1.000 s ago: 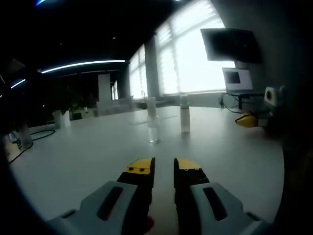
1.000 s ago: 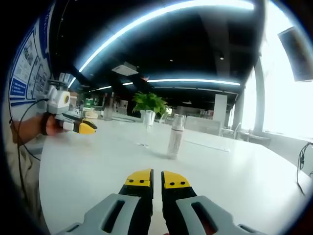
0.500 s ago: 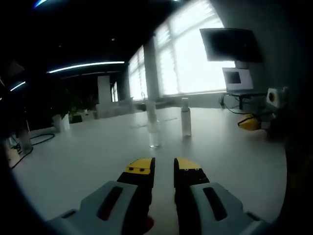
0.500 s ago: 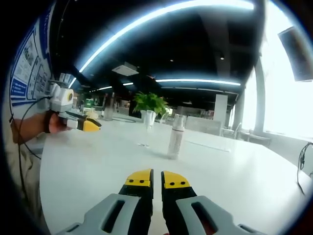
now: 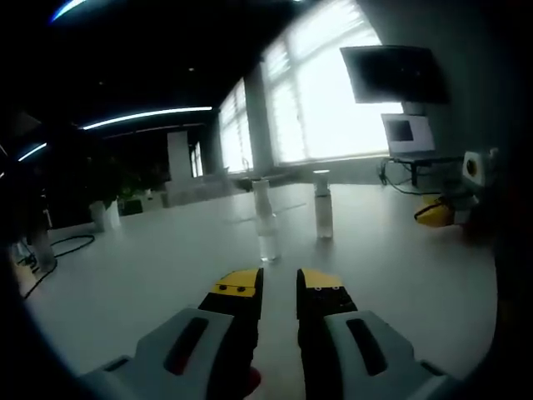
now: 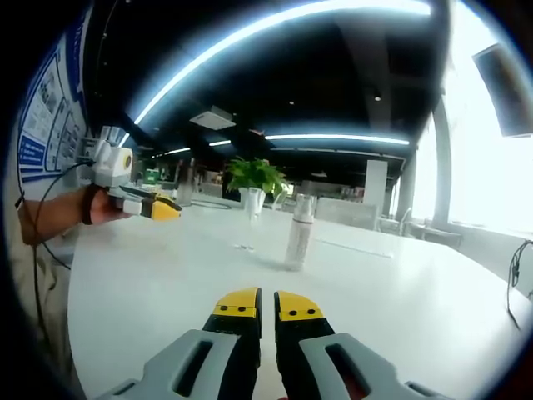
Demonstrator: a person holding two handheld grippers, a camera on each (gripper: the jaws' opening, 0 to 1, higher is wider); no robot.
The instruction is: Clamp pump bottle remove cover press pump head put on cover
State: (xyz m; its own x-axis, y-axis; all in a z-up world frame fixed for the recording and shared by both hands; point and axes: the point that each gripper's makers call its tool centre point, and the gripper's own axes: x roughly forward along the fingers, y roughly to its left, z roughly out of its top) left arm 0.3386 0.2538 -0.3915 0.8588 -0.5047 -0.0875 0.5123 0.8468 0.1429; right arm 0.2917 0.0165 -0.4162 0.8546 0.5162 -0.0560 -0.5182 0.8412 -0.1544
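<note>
A slim pump bottle [image 5: 323, 210] with a clear cover stands upright mid-table; in the right gripper view the pump bottle [image 6: 297, 232] stands ahead of my right jaws. My left gripper [image 5: 281, 286] is low over the table, well short of it, its yellow-tipped jaws close together with nothing between them. My right gripper [image 6: 268, 307] also hovers short of the bottle, jaws together and empty. The left gripper [image 6: 158, 207], held by a hand, hangs at the left in the right gripper view. The right gripper [image 5: 436, 214] hangs at the right edge in the left gripper view.
A clear stemmed glass [image 5: 266, 223] stands just left of the bottle; the glass [image 6: 249, 217] also stands beyond it in the right gripper view. The wide white table [image 6: 166, 283] stretches all around. A potted plant [image 6: 254, 175], cables and a monitor [image 5: 391, 75] lie at the far edges.
In the right gripper view the hand-held left gripper has moved right, toward the bottle. The left gripper view has shifted with it. The right gripper has stayed still.
</note>
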